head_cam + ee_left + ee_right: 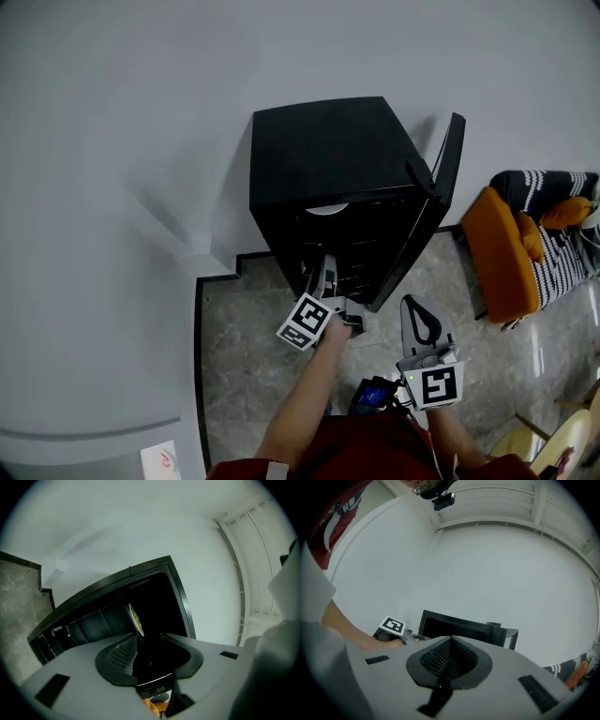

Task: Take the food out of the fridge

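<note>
A black mini fridge (328, 159) stands against the wall with its door (448, 157) swung open to the right. A white plate of food (326, 208) lies on its top shelf. In the left gripper view the plate (135, 619) appears edge-on, ahead of the jaws. My left gripper (324, 274) is at the fridge's opening, low down, and its jaws (151, 644) stand open with nothing between them. My right gripper (419, 321) hangs back from the fridge at the right, its jaws (451, 640) shut and empty.
An orange seat (502, 253) with a striped cloth (553, 234) stands right of the open door. The fridge (454, 625) sits in a wall corner on a marbled floor (244, 328). A small blue device (373, 394) hangs near the person's waist.
</note>
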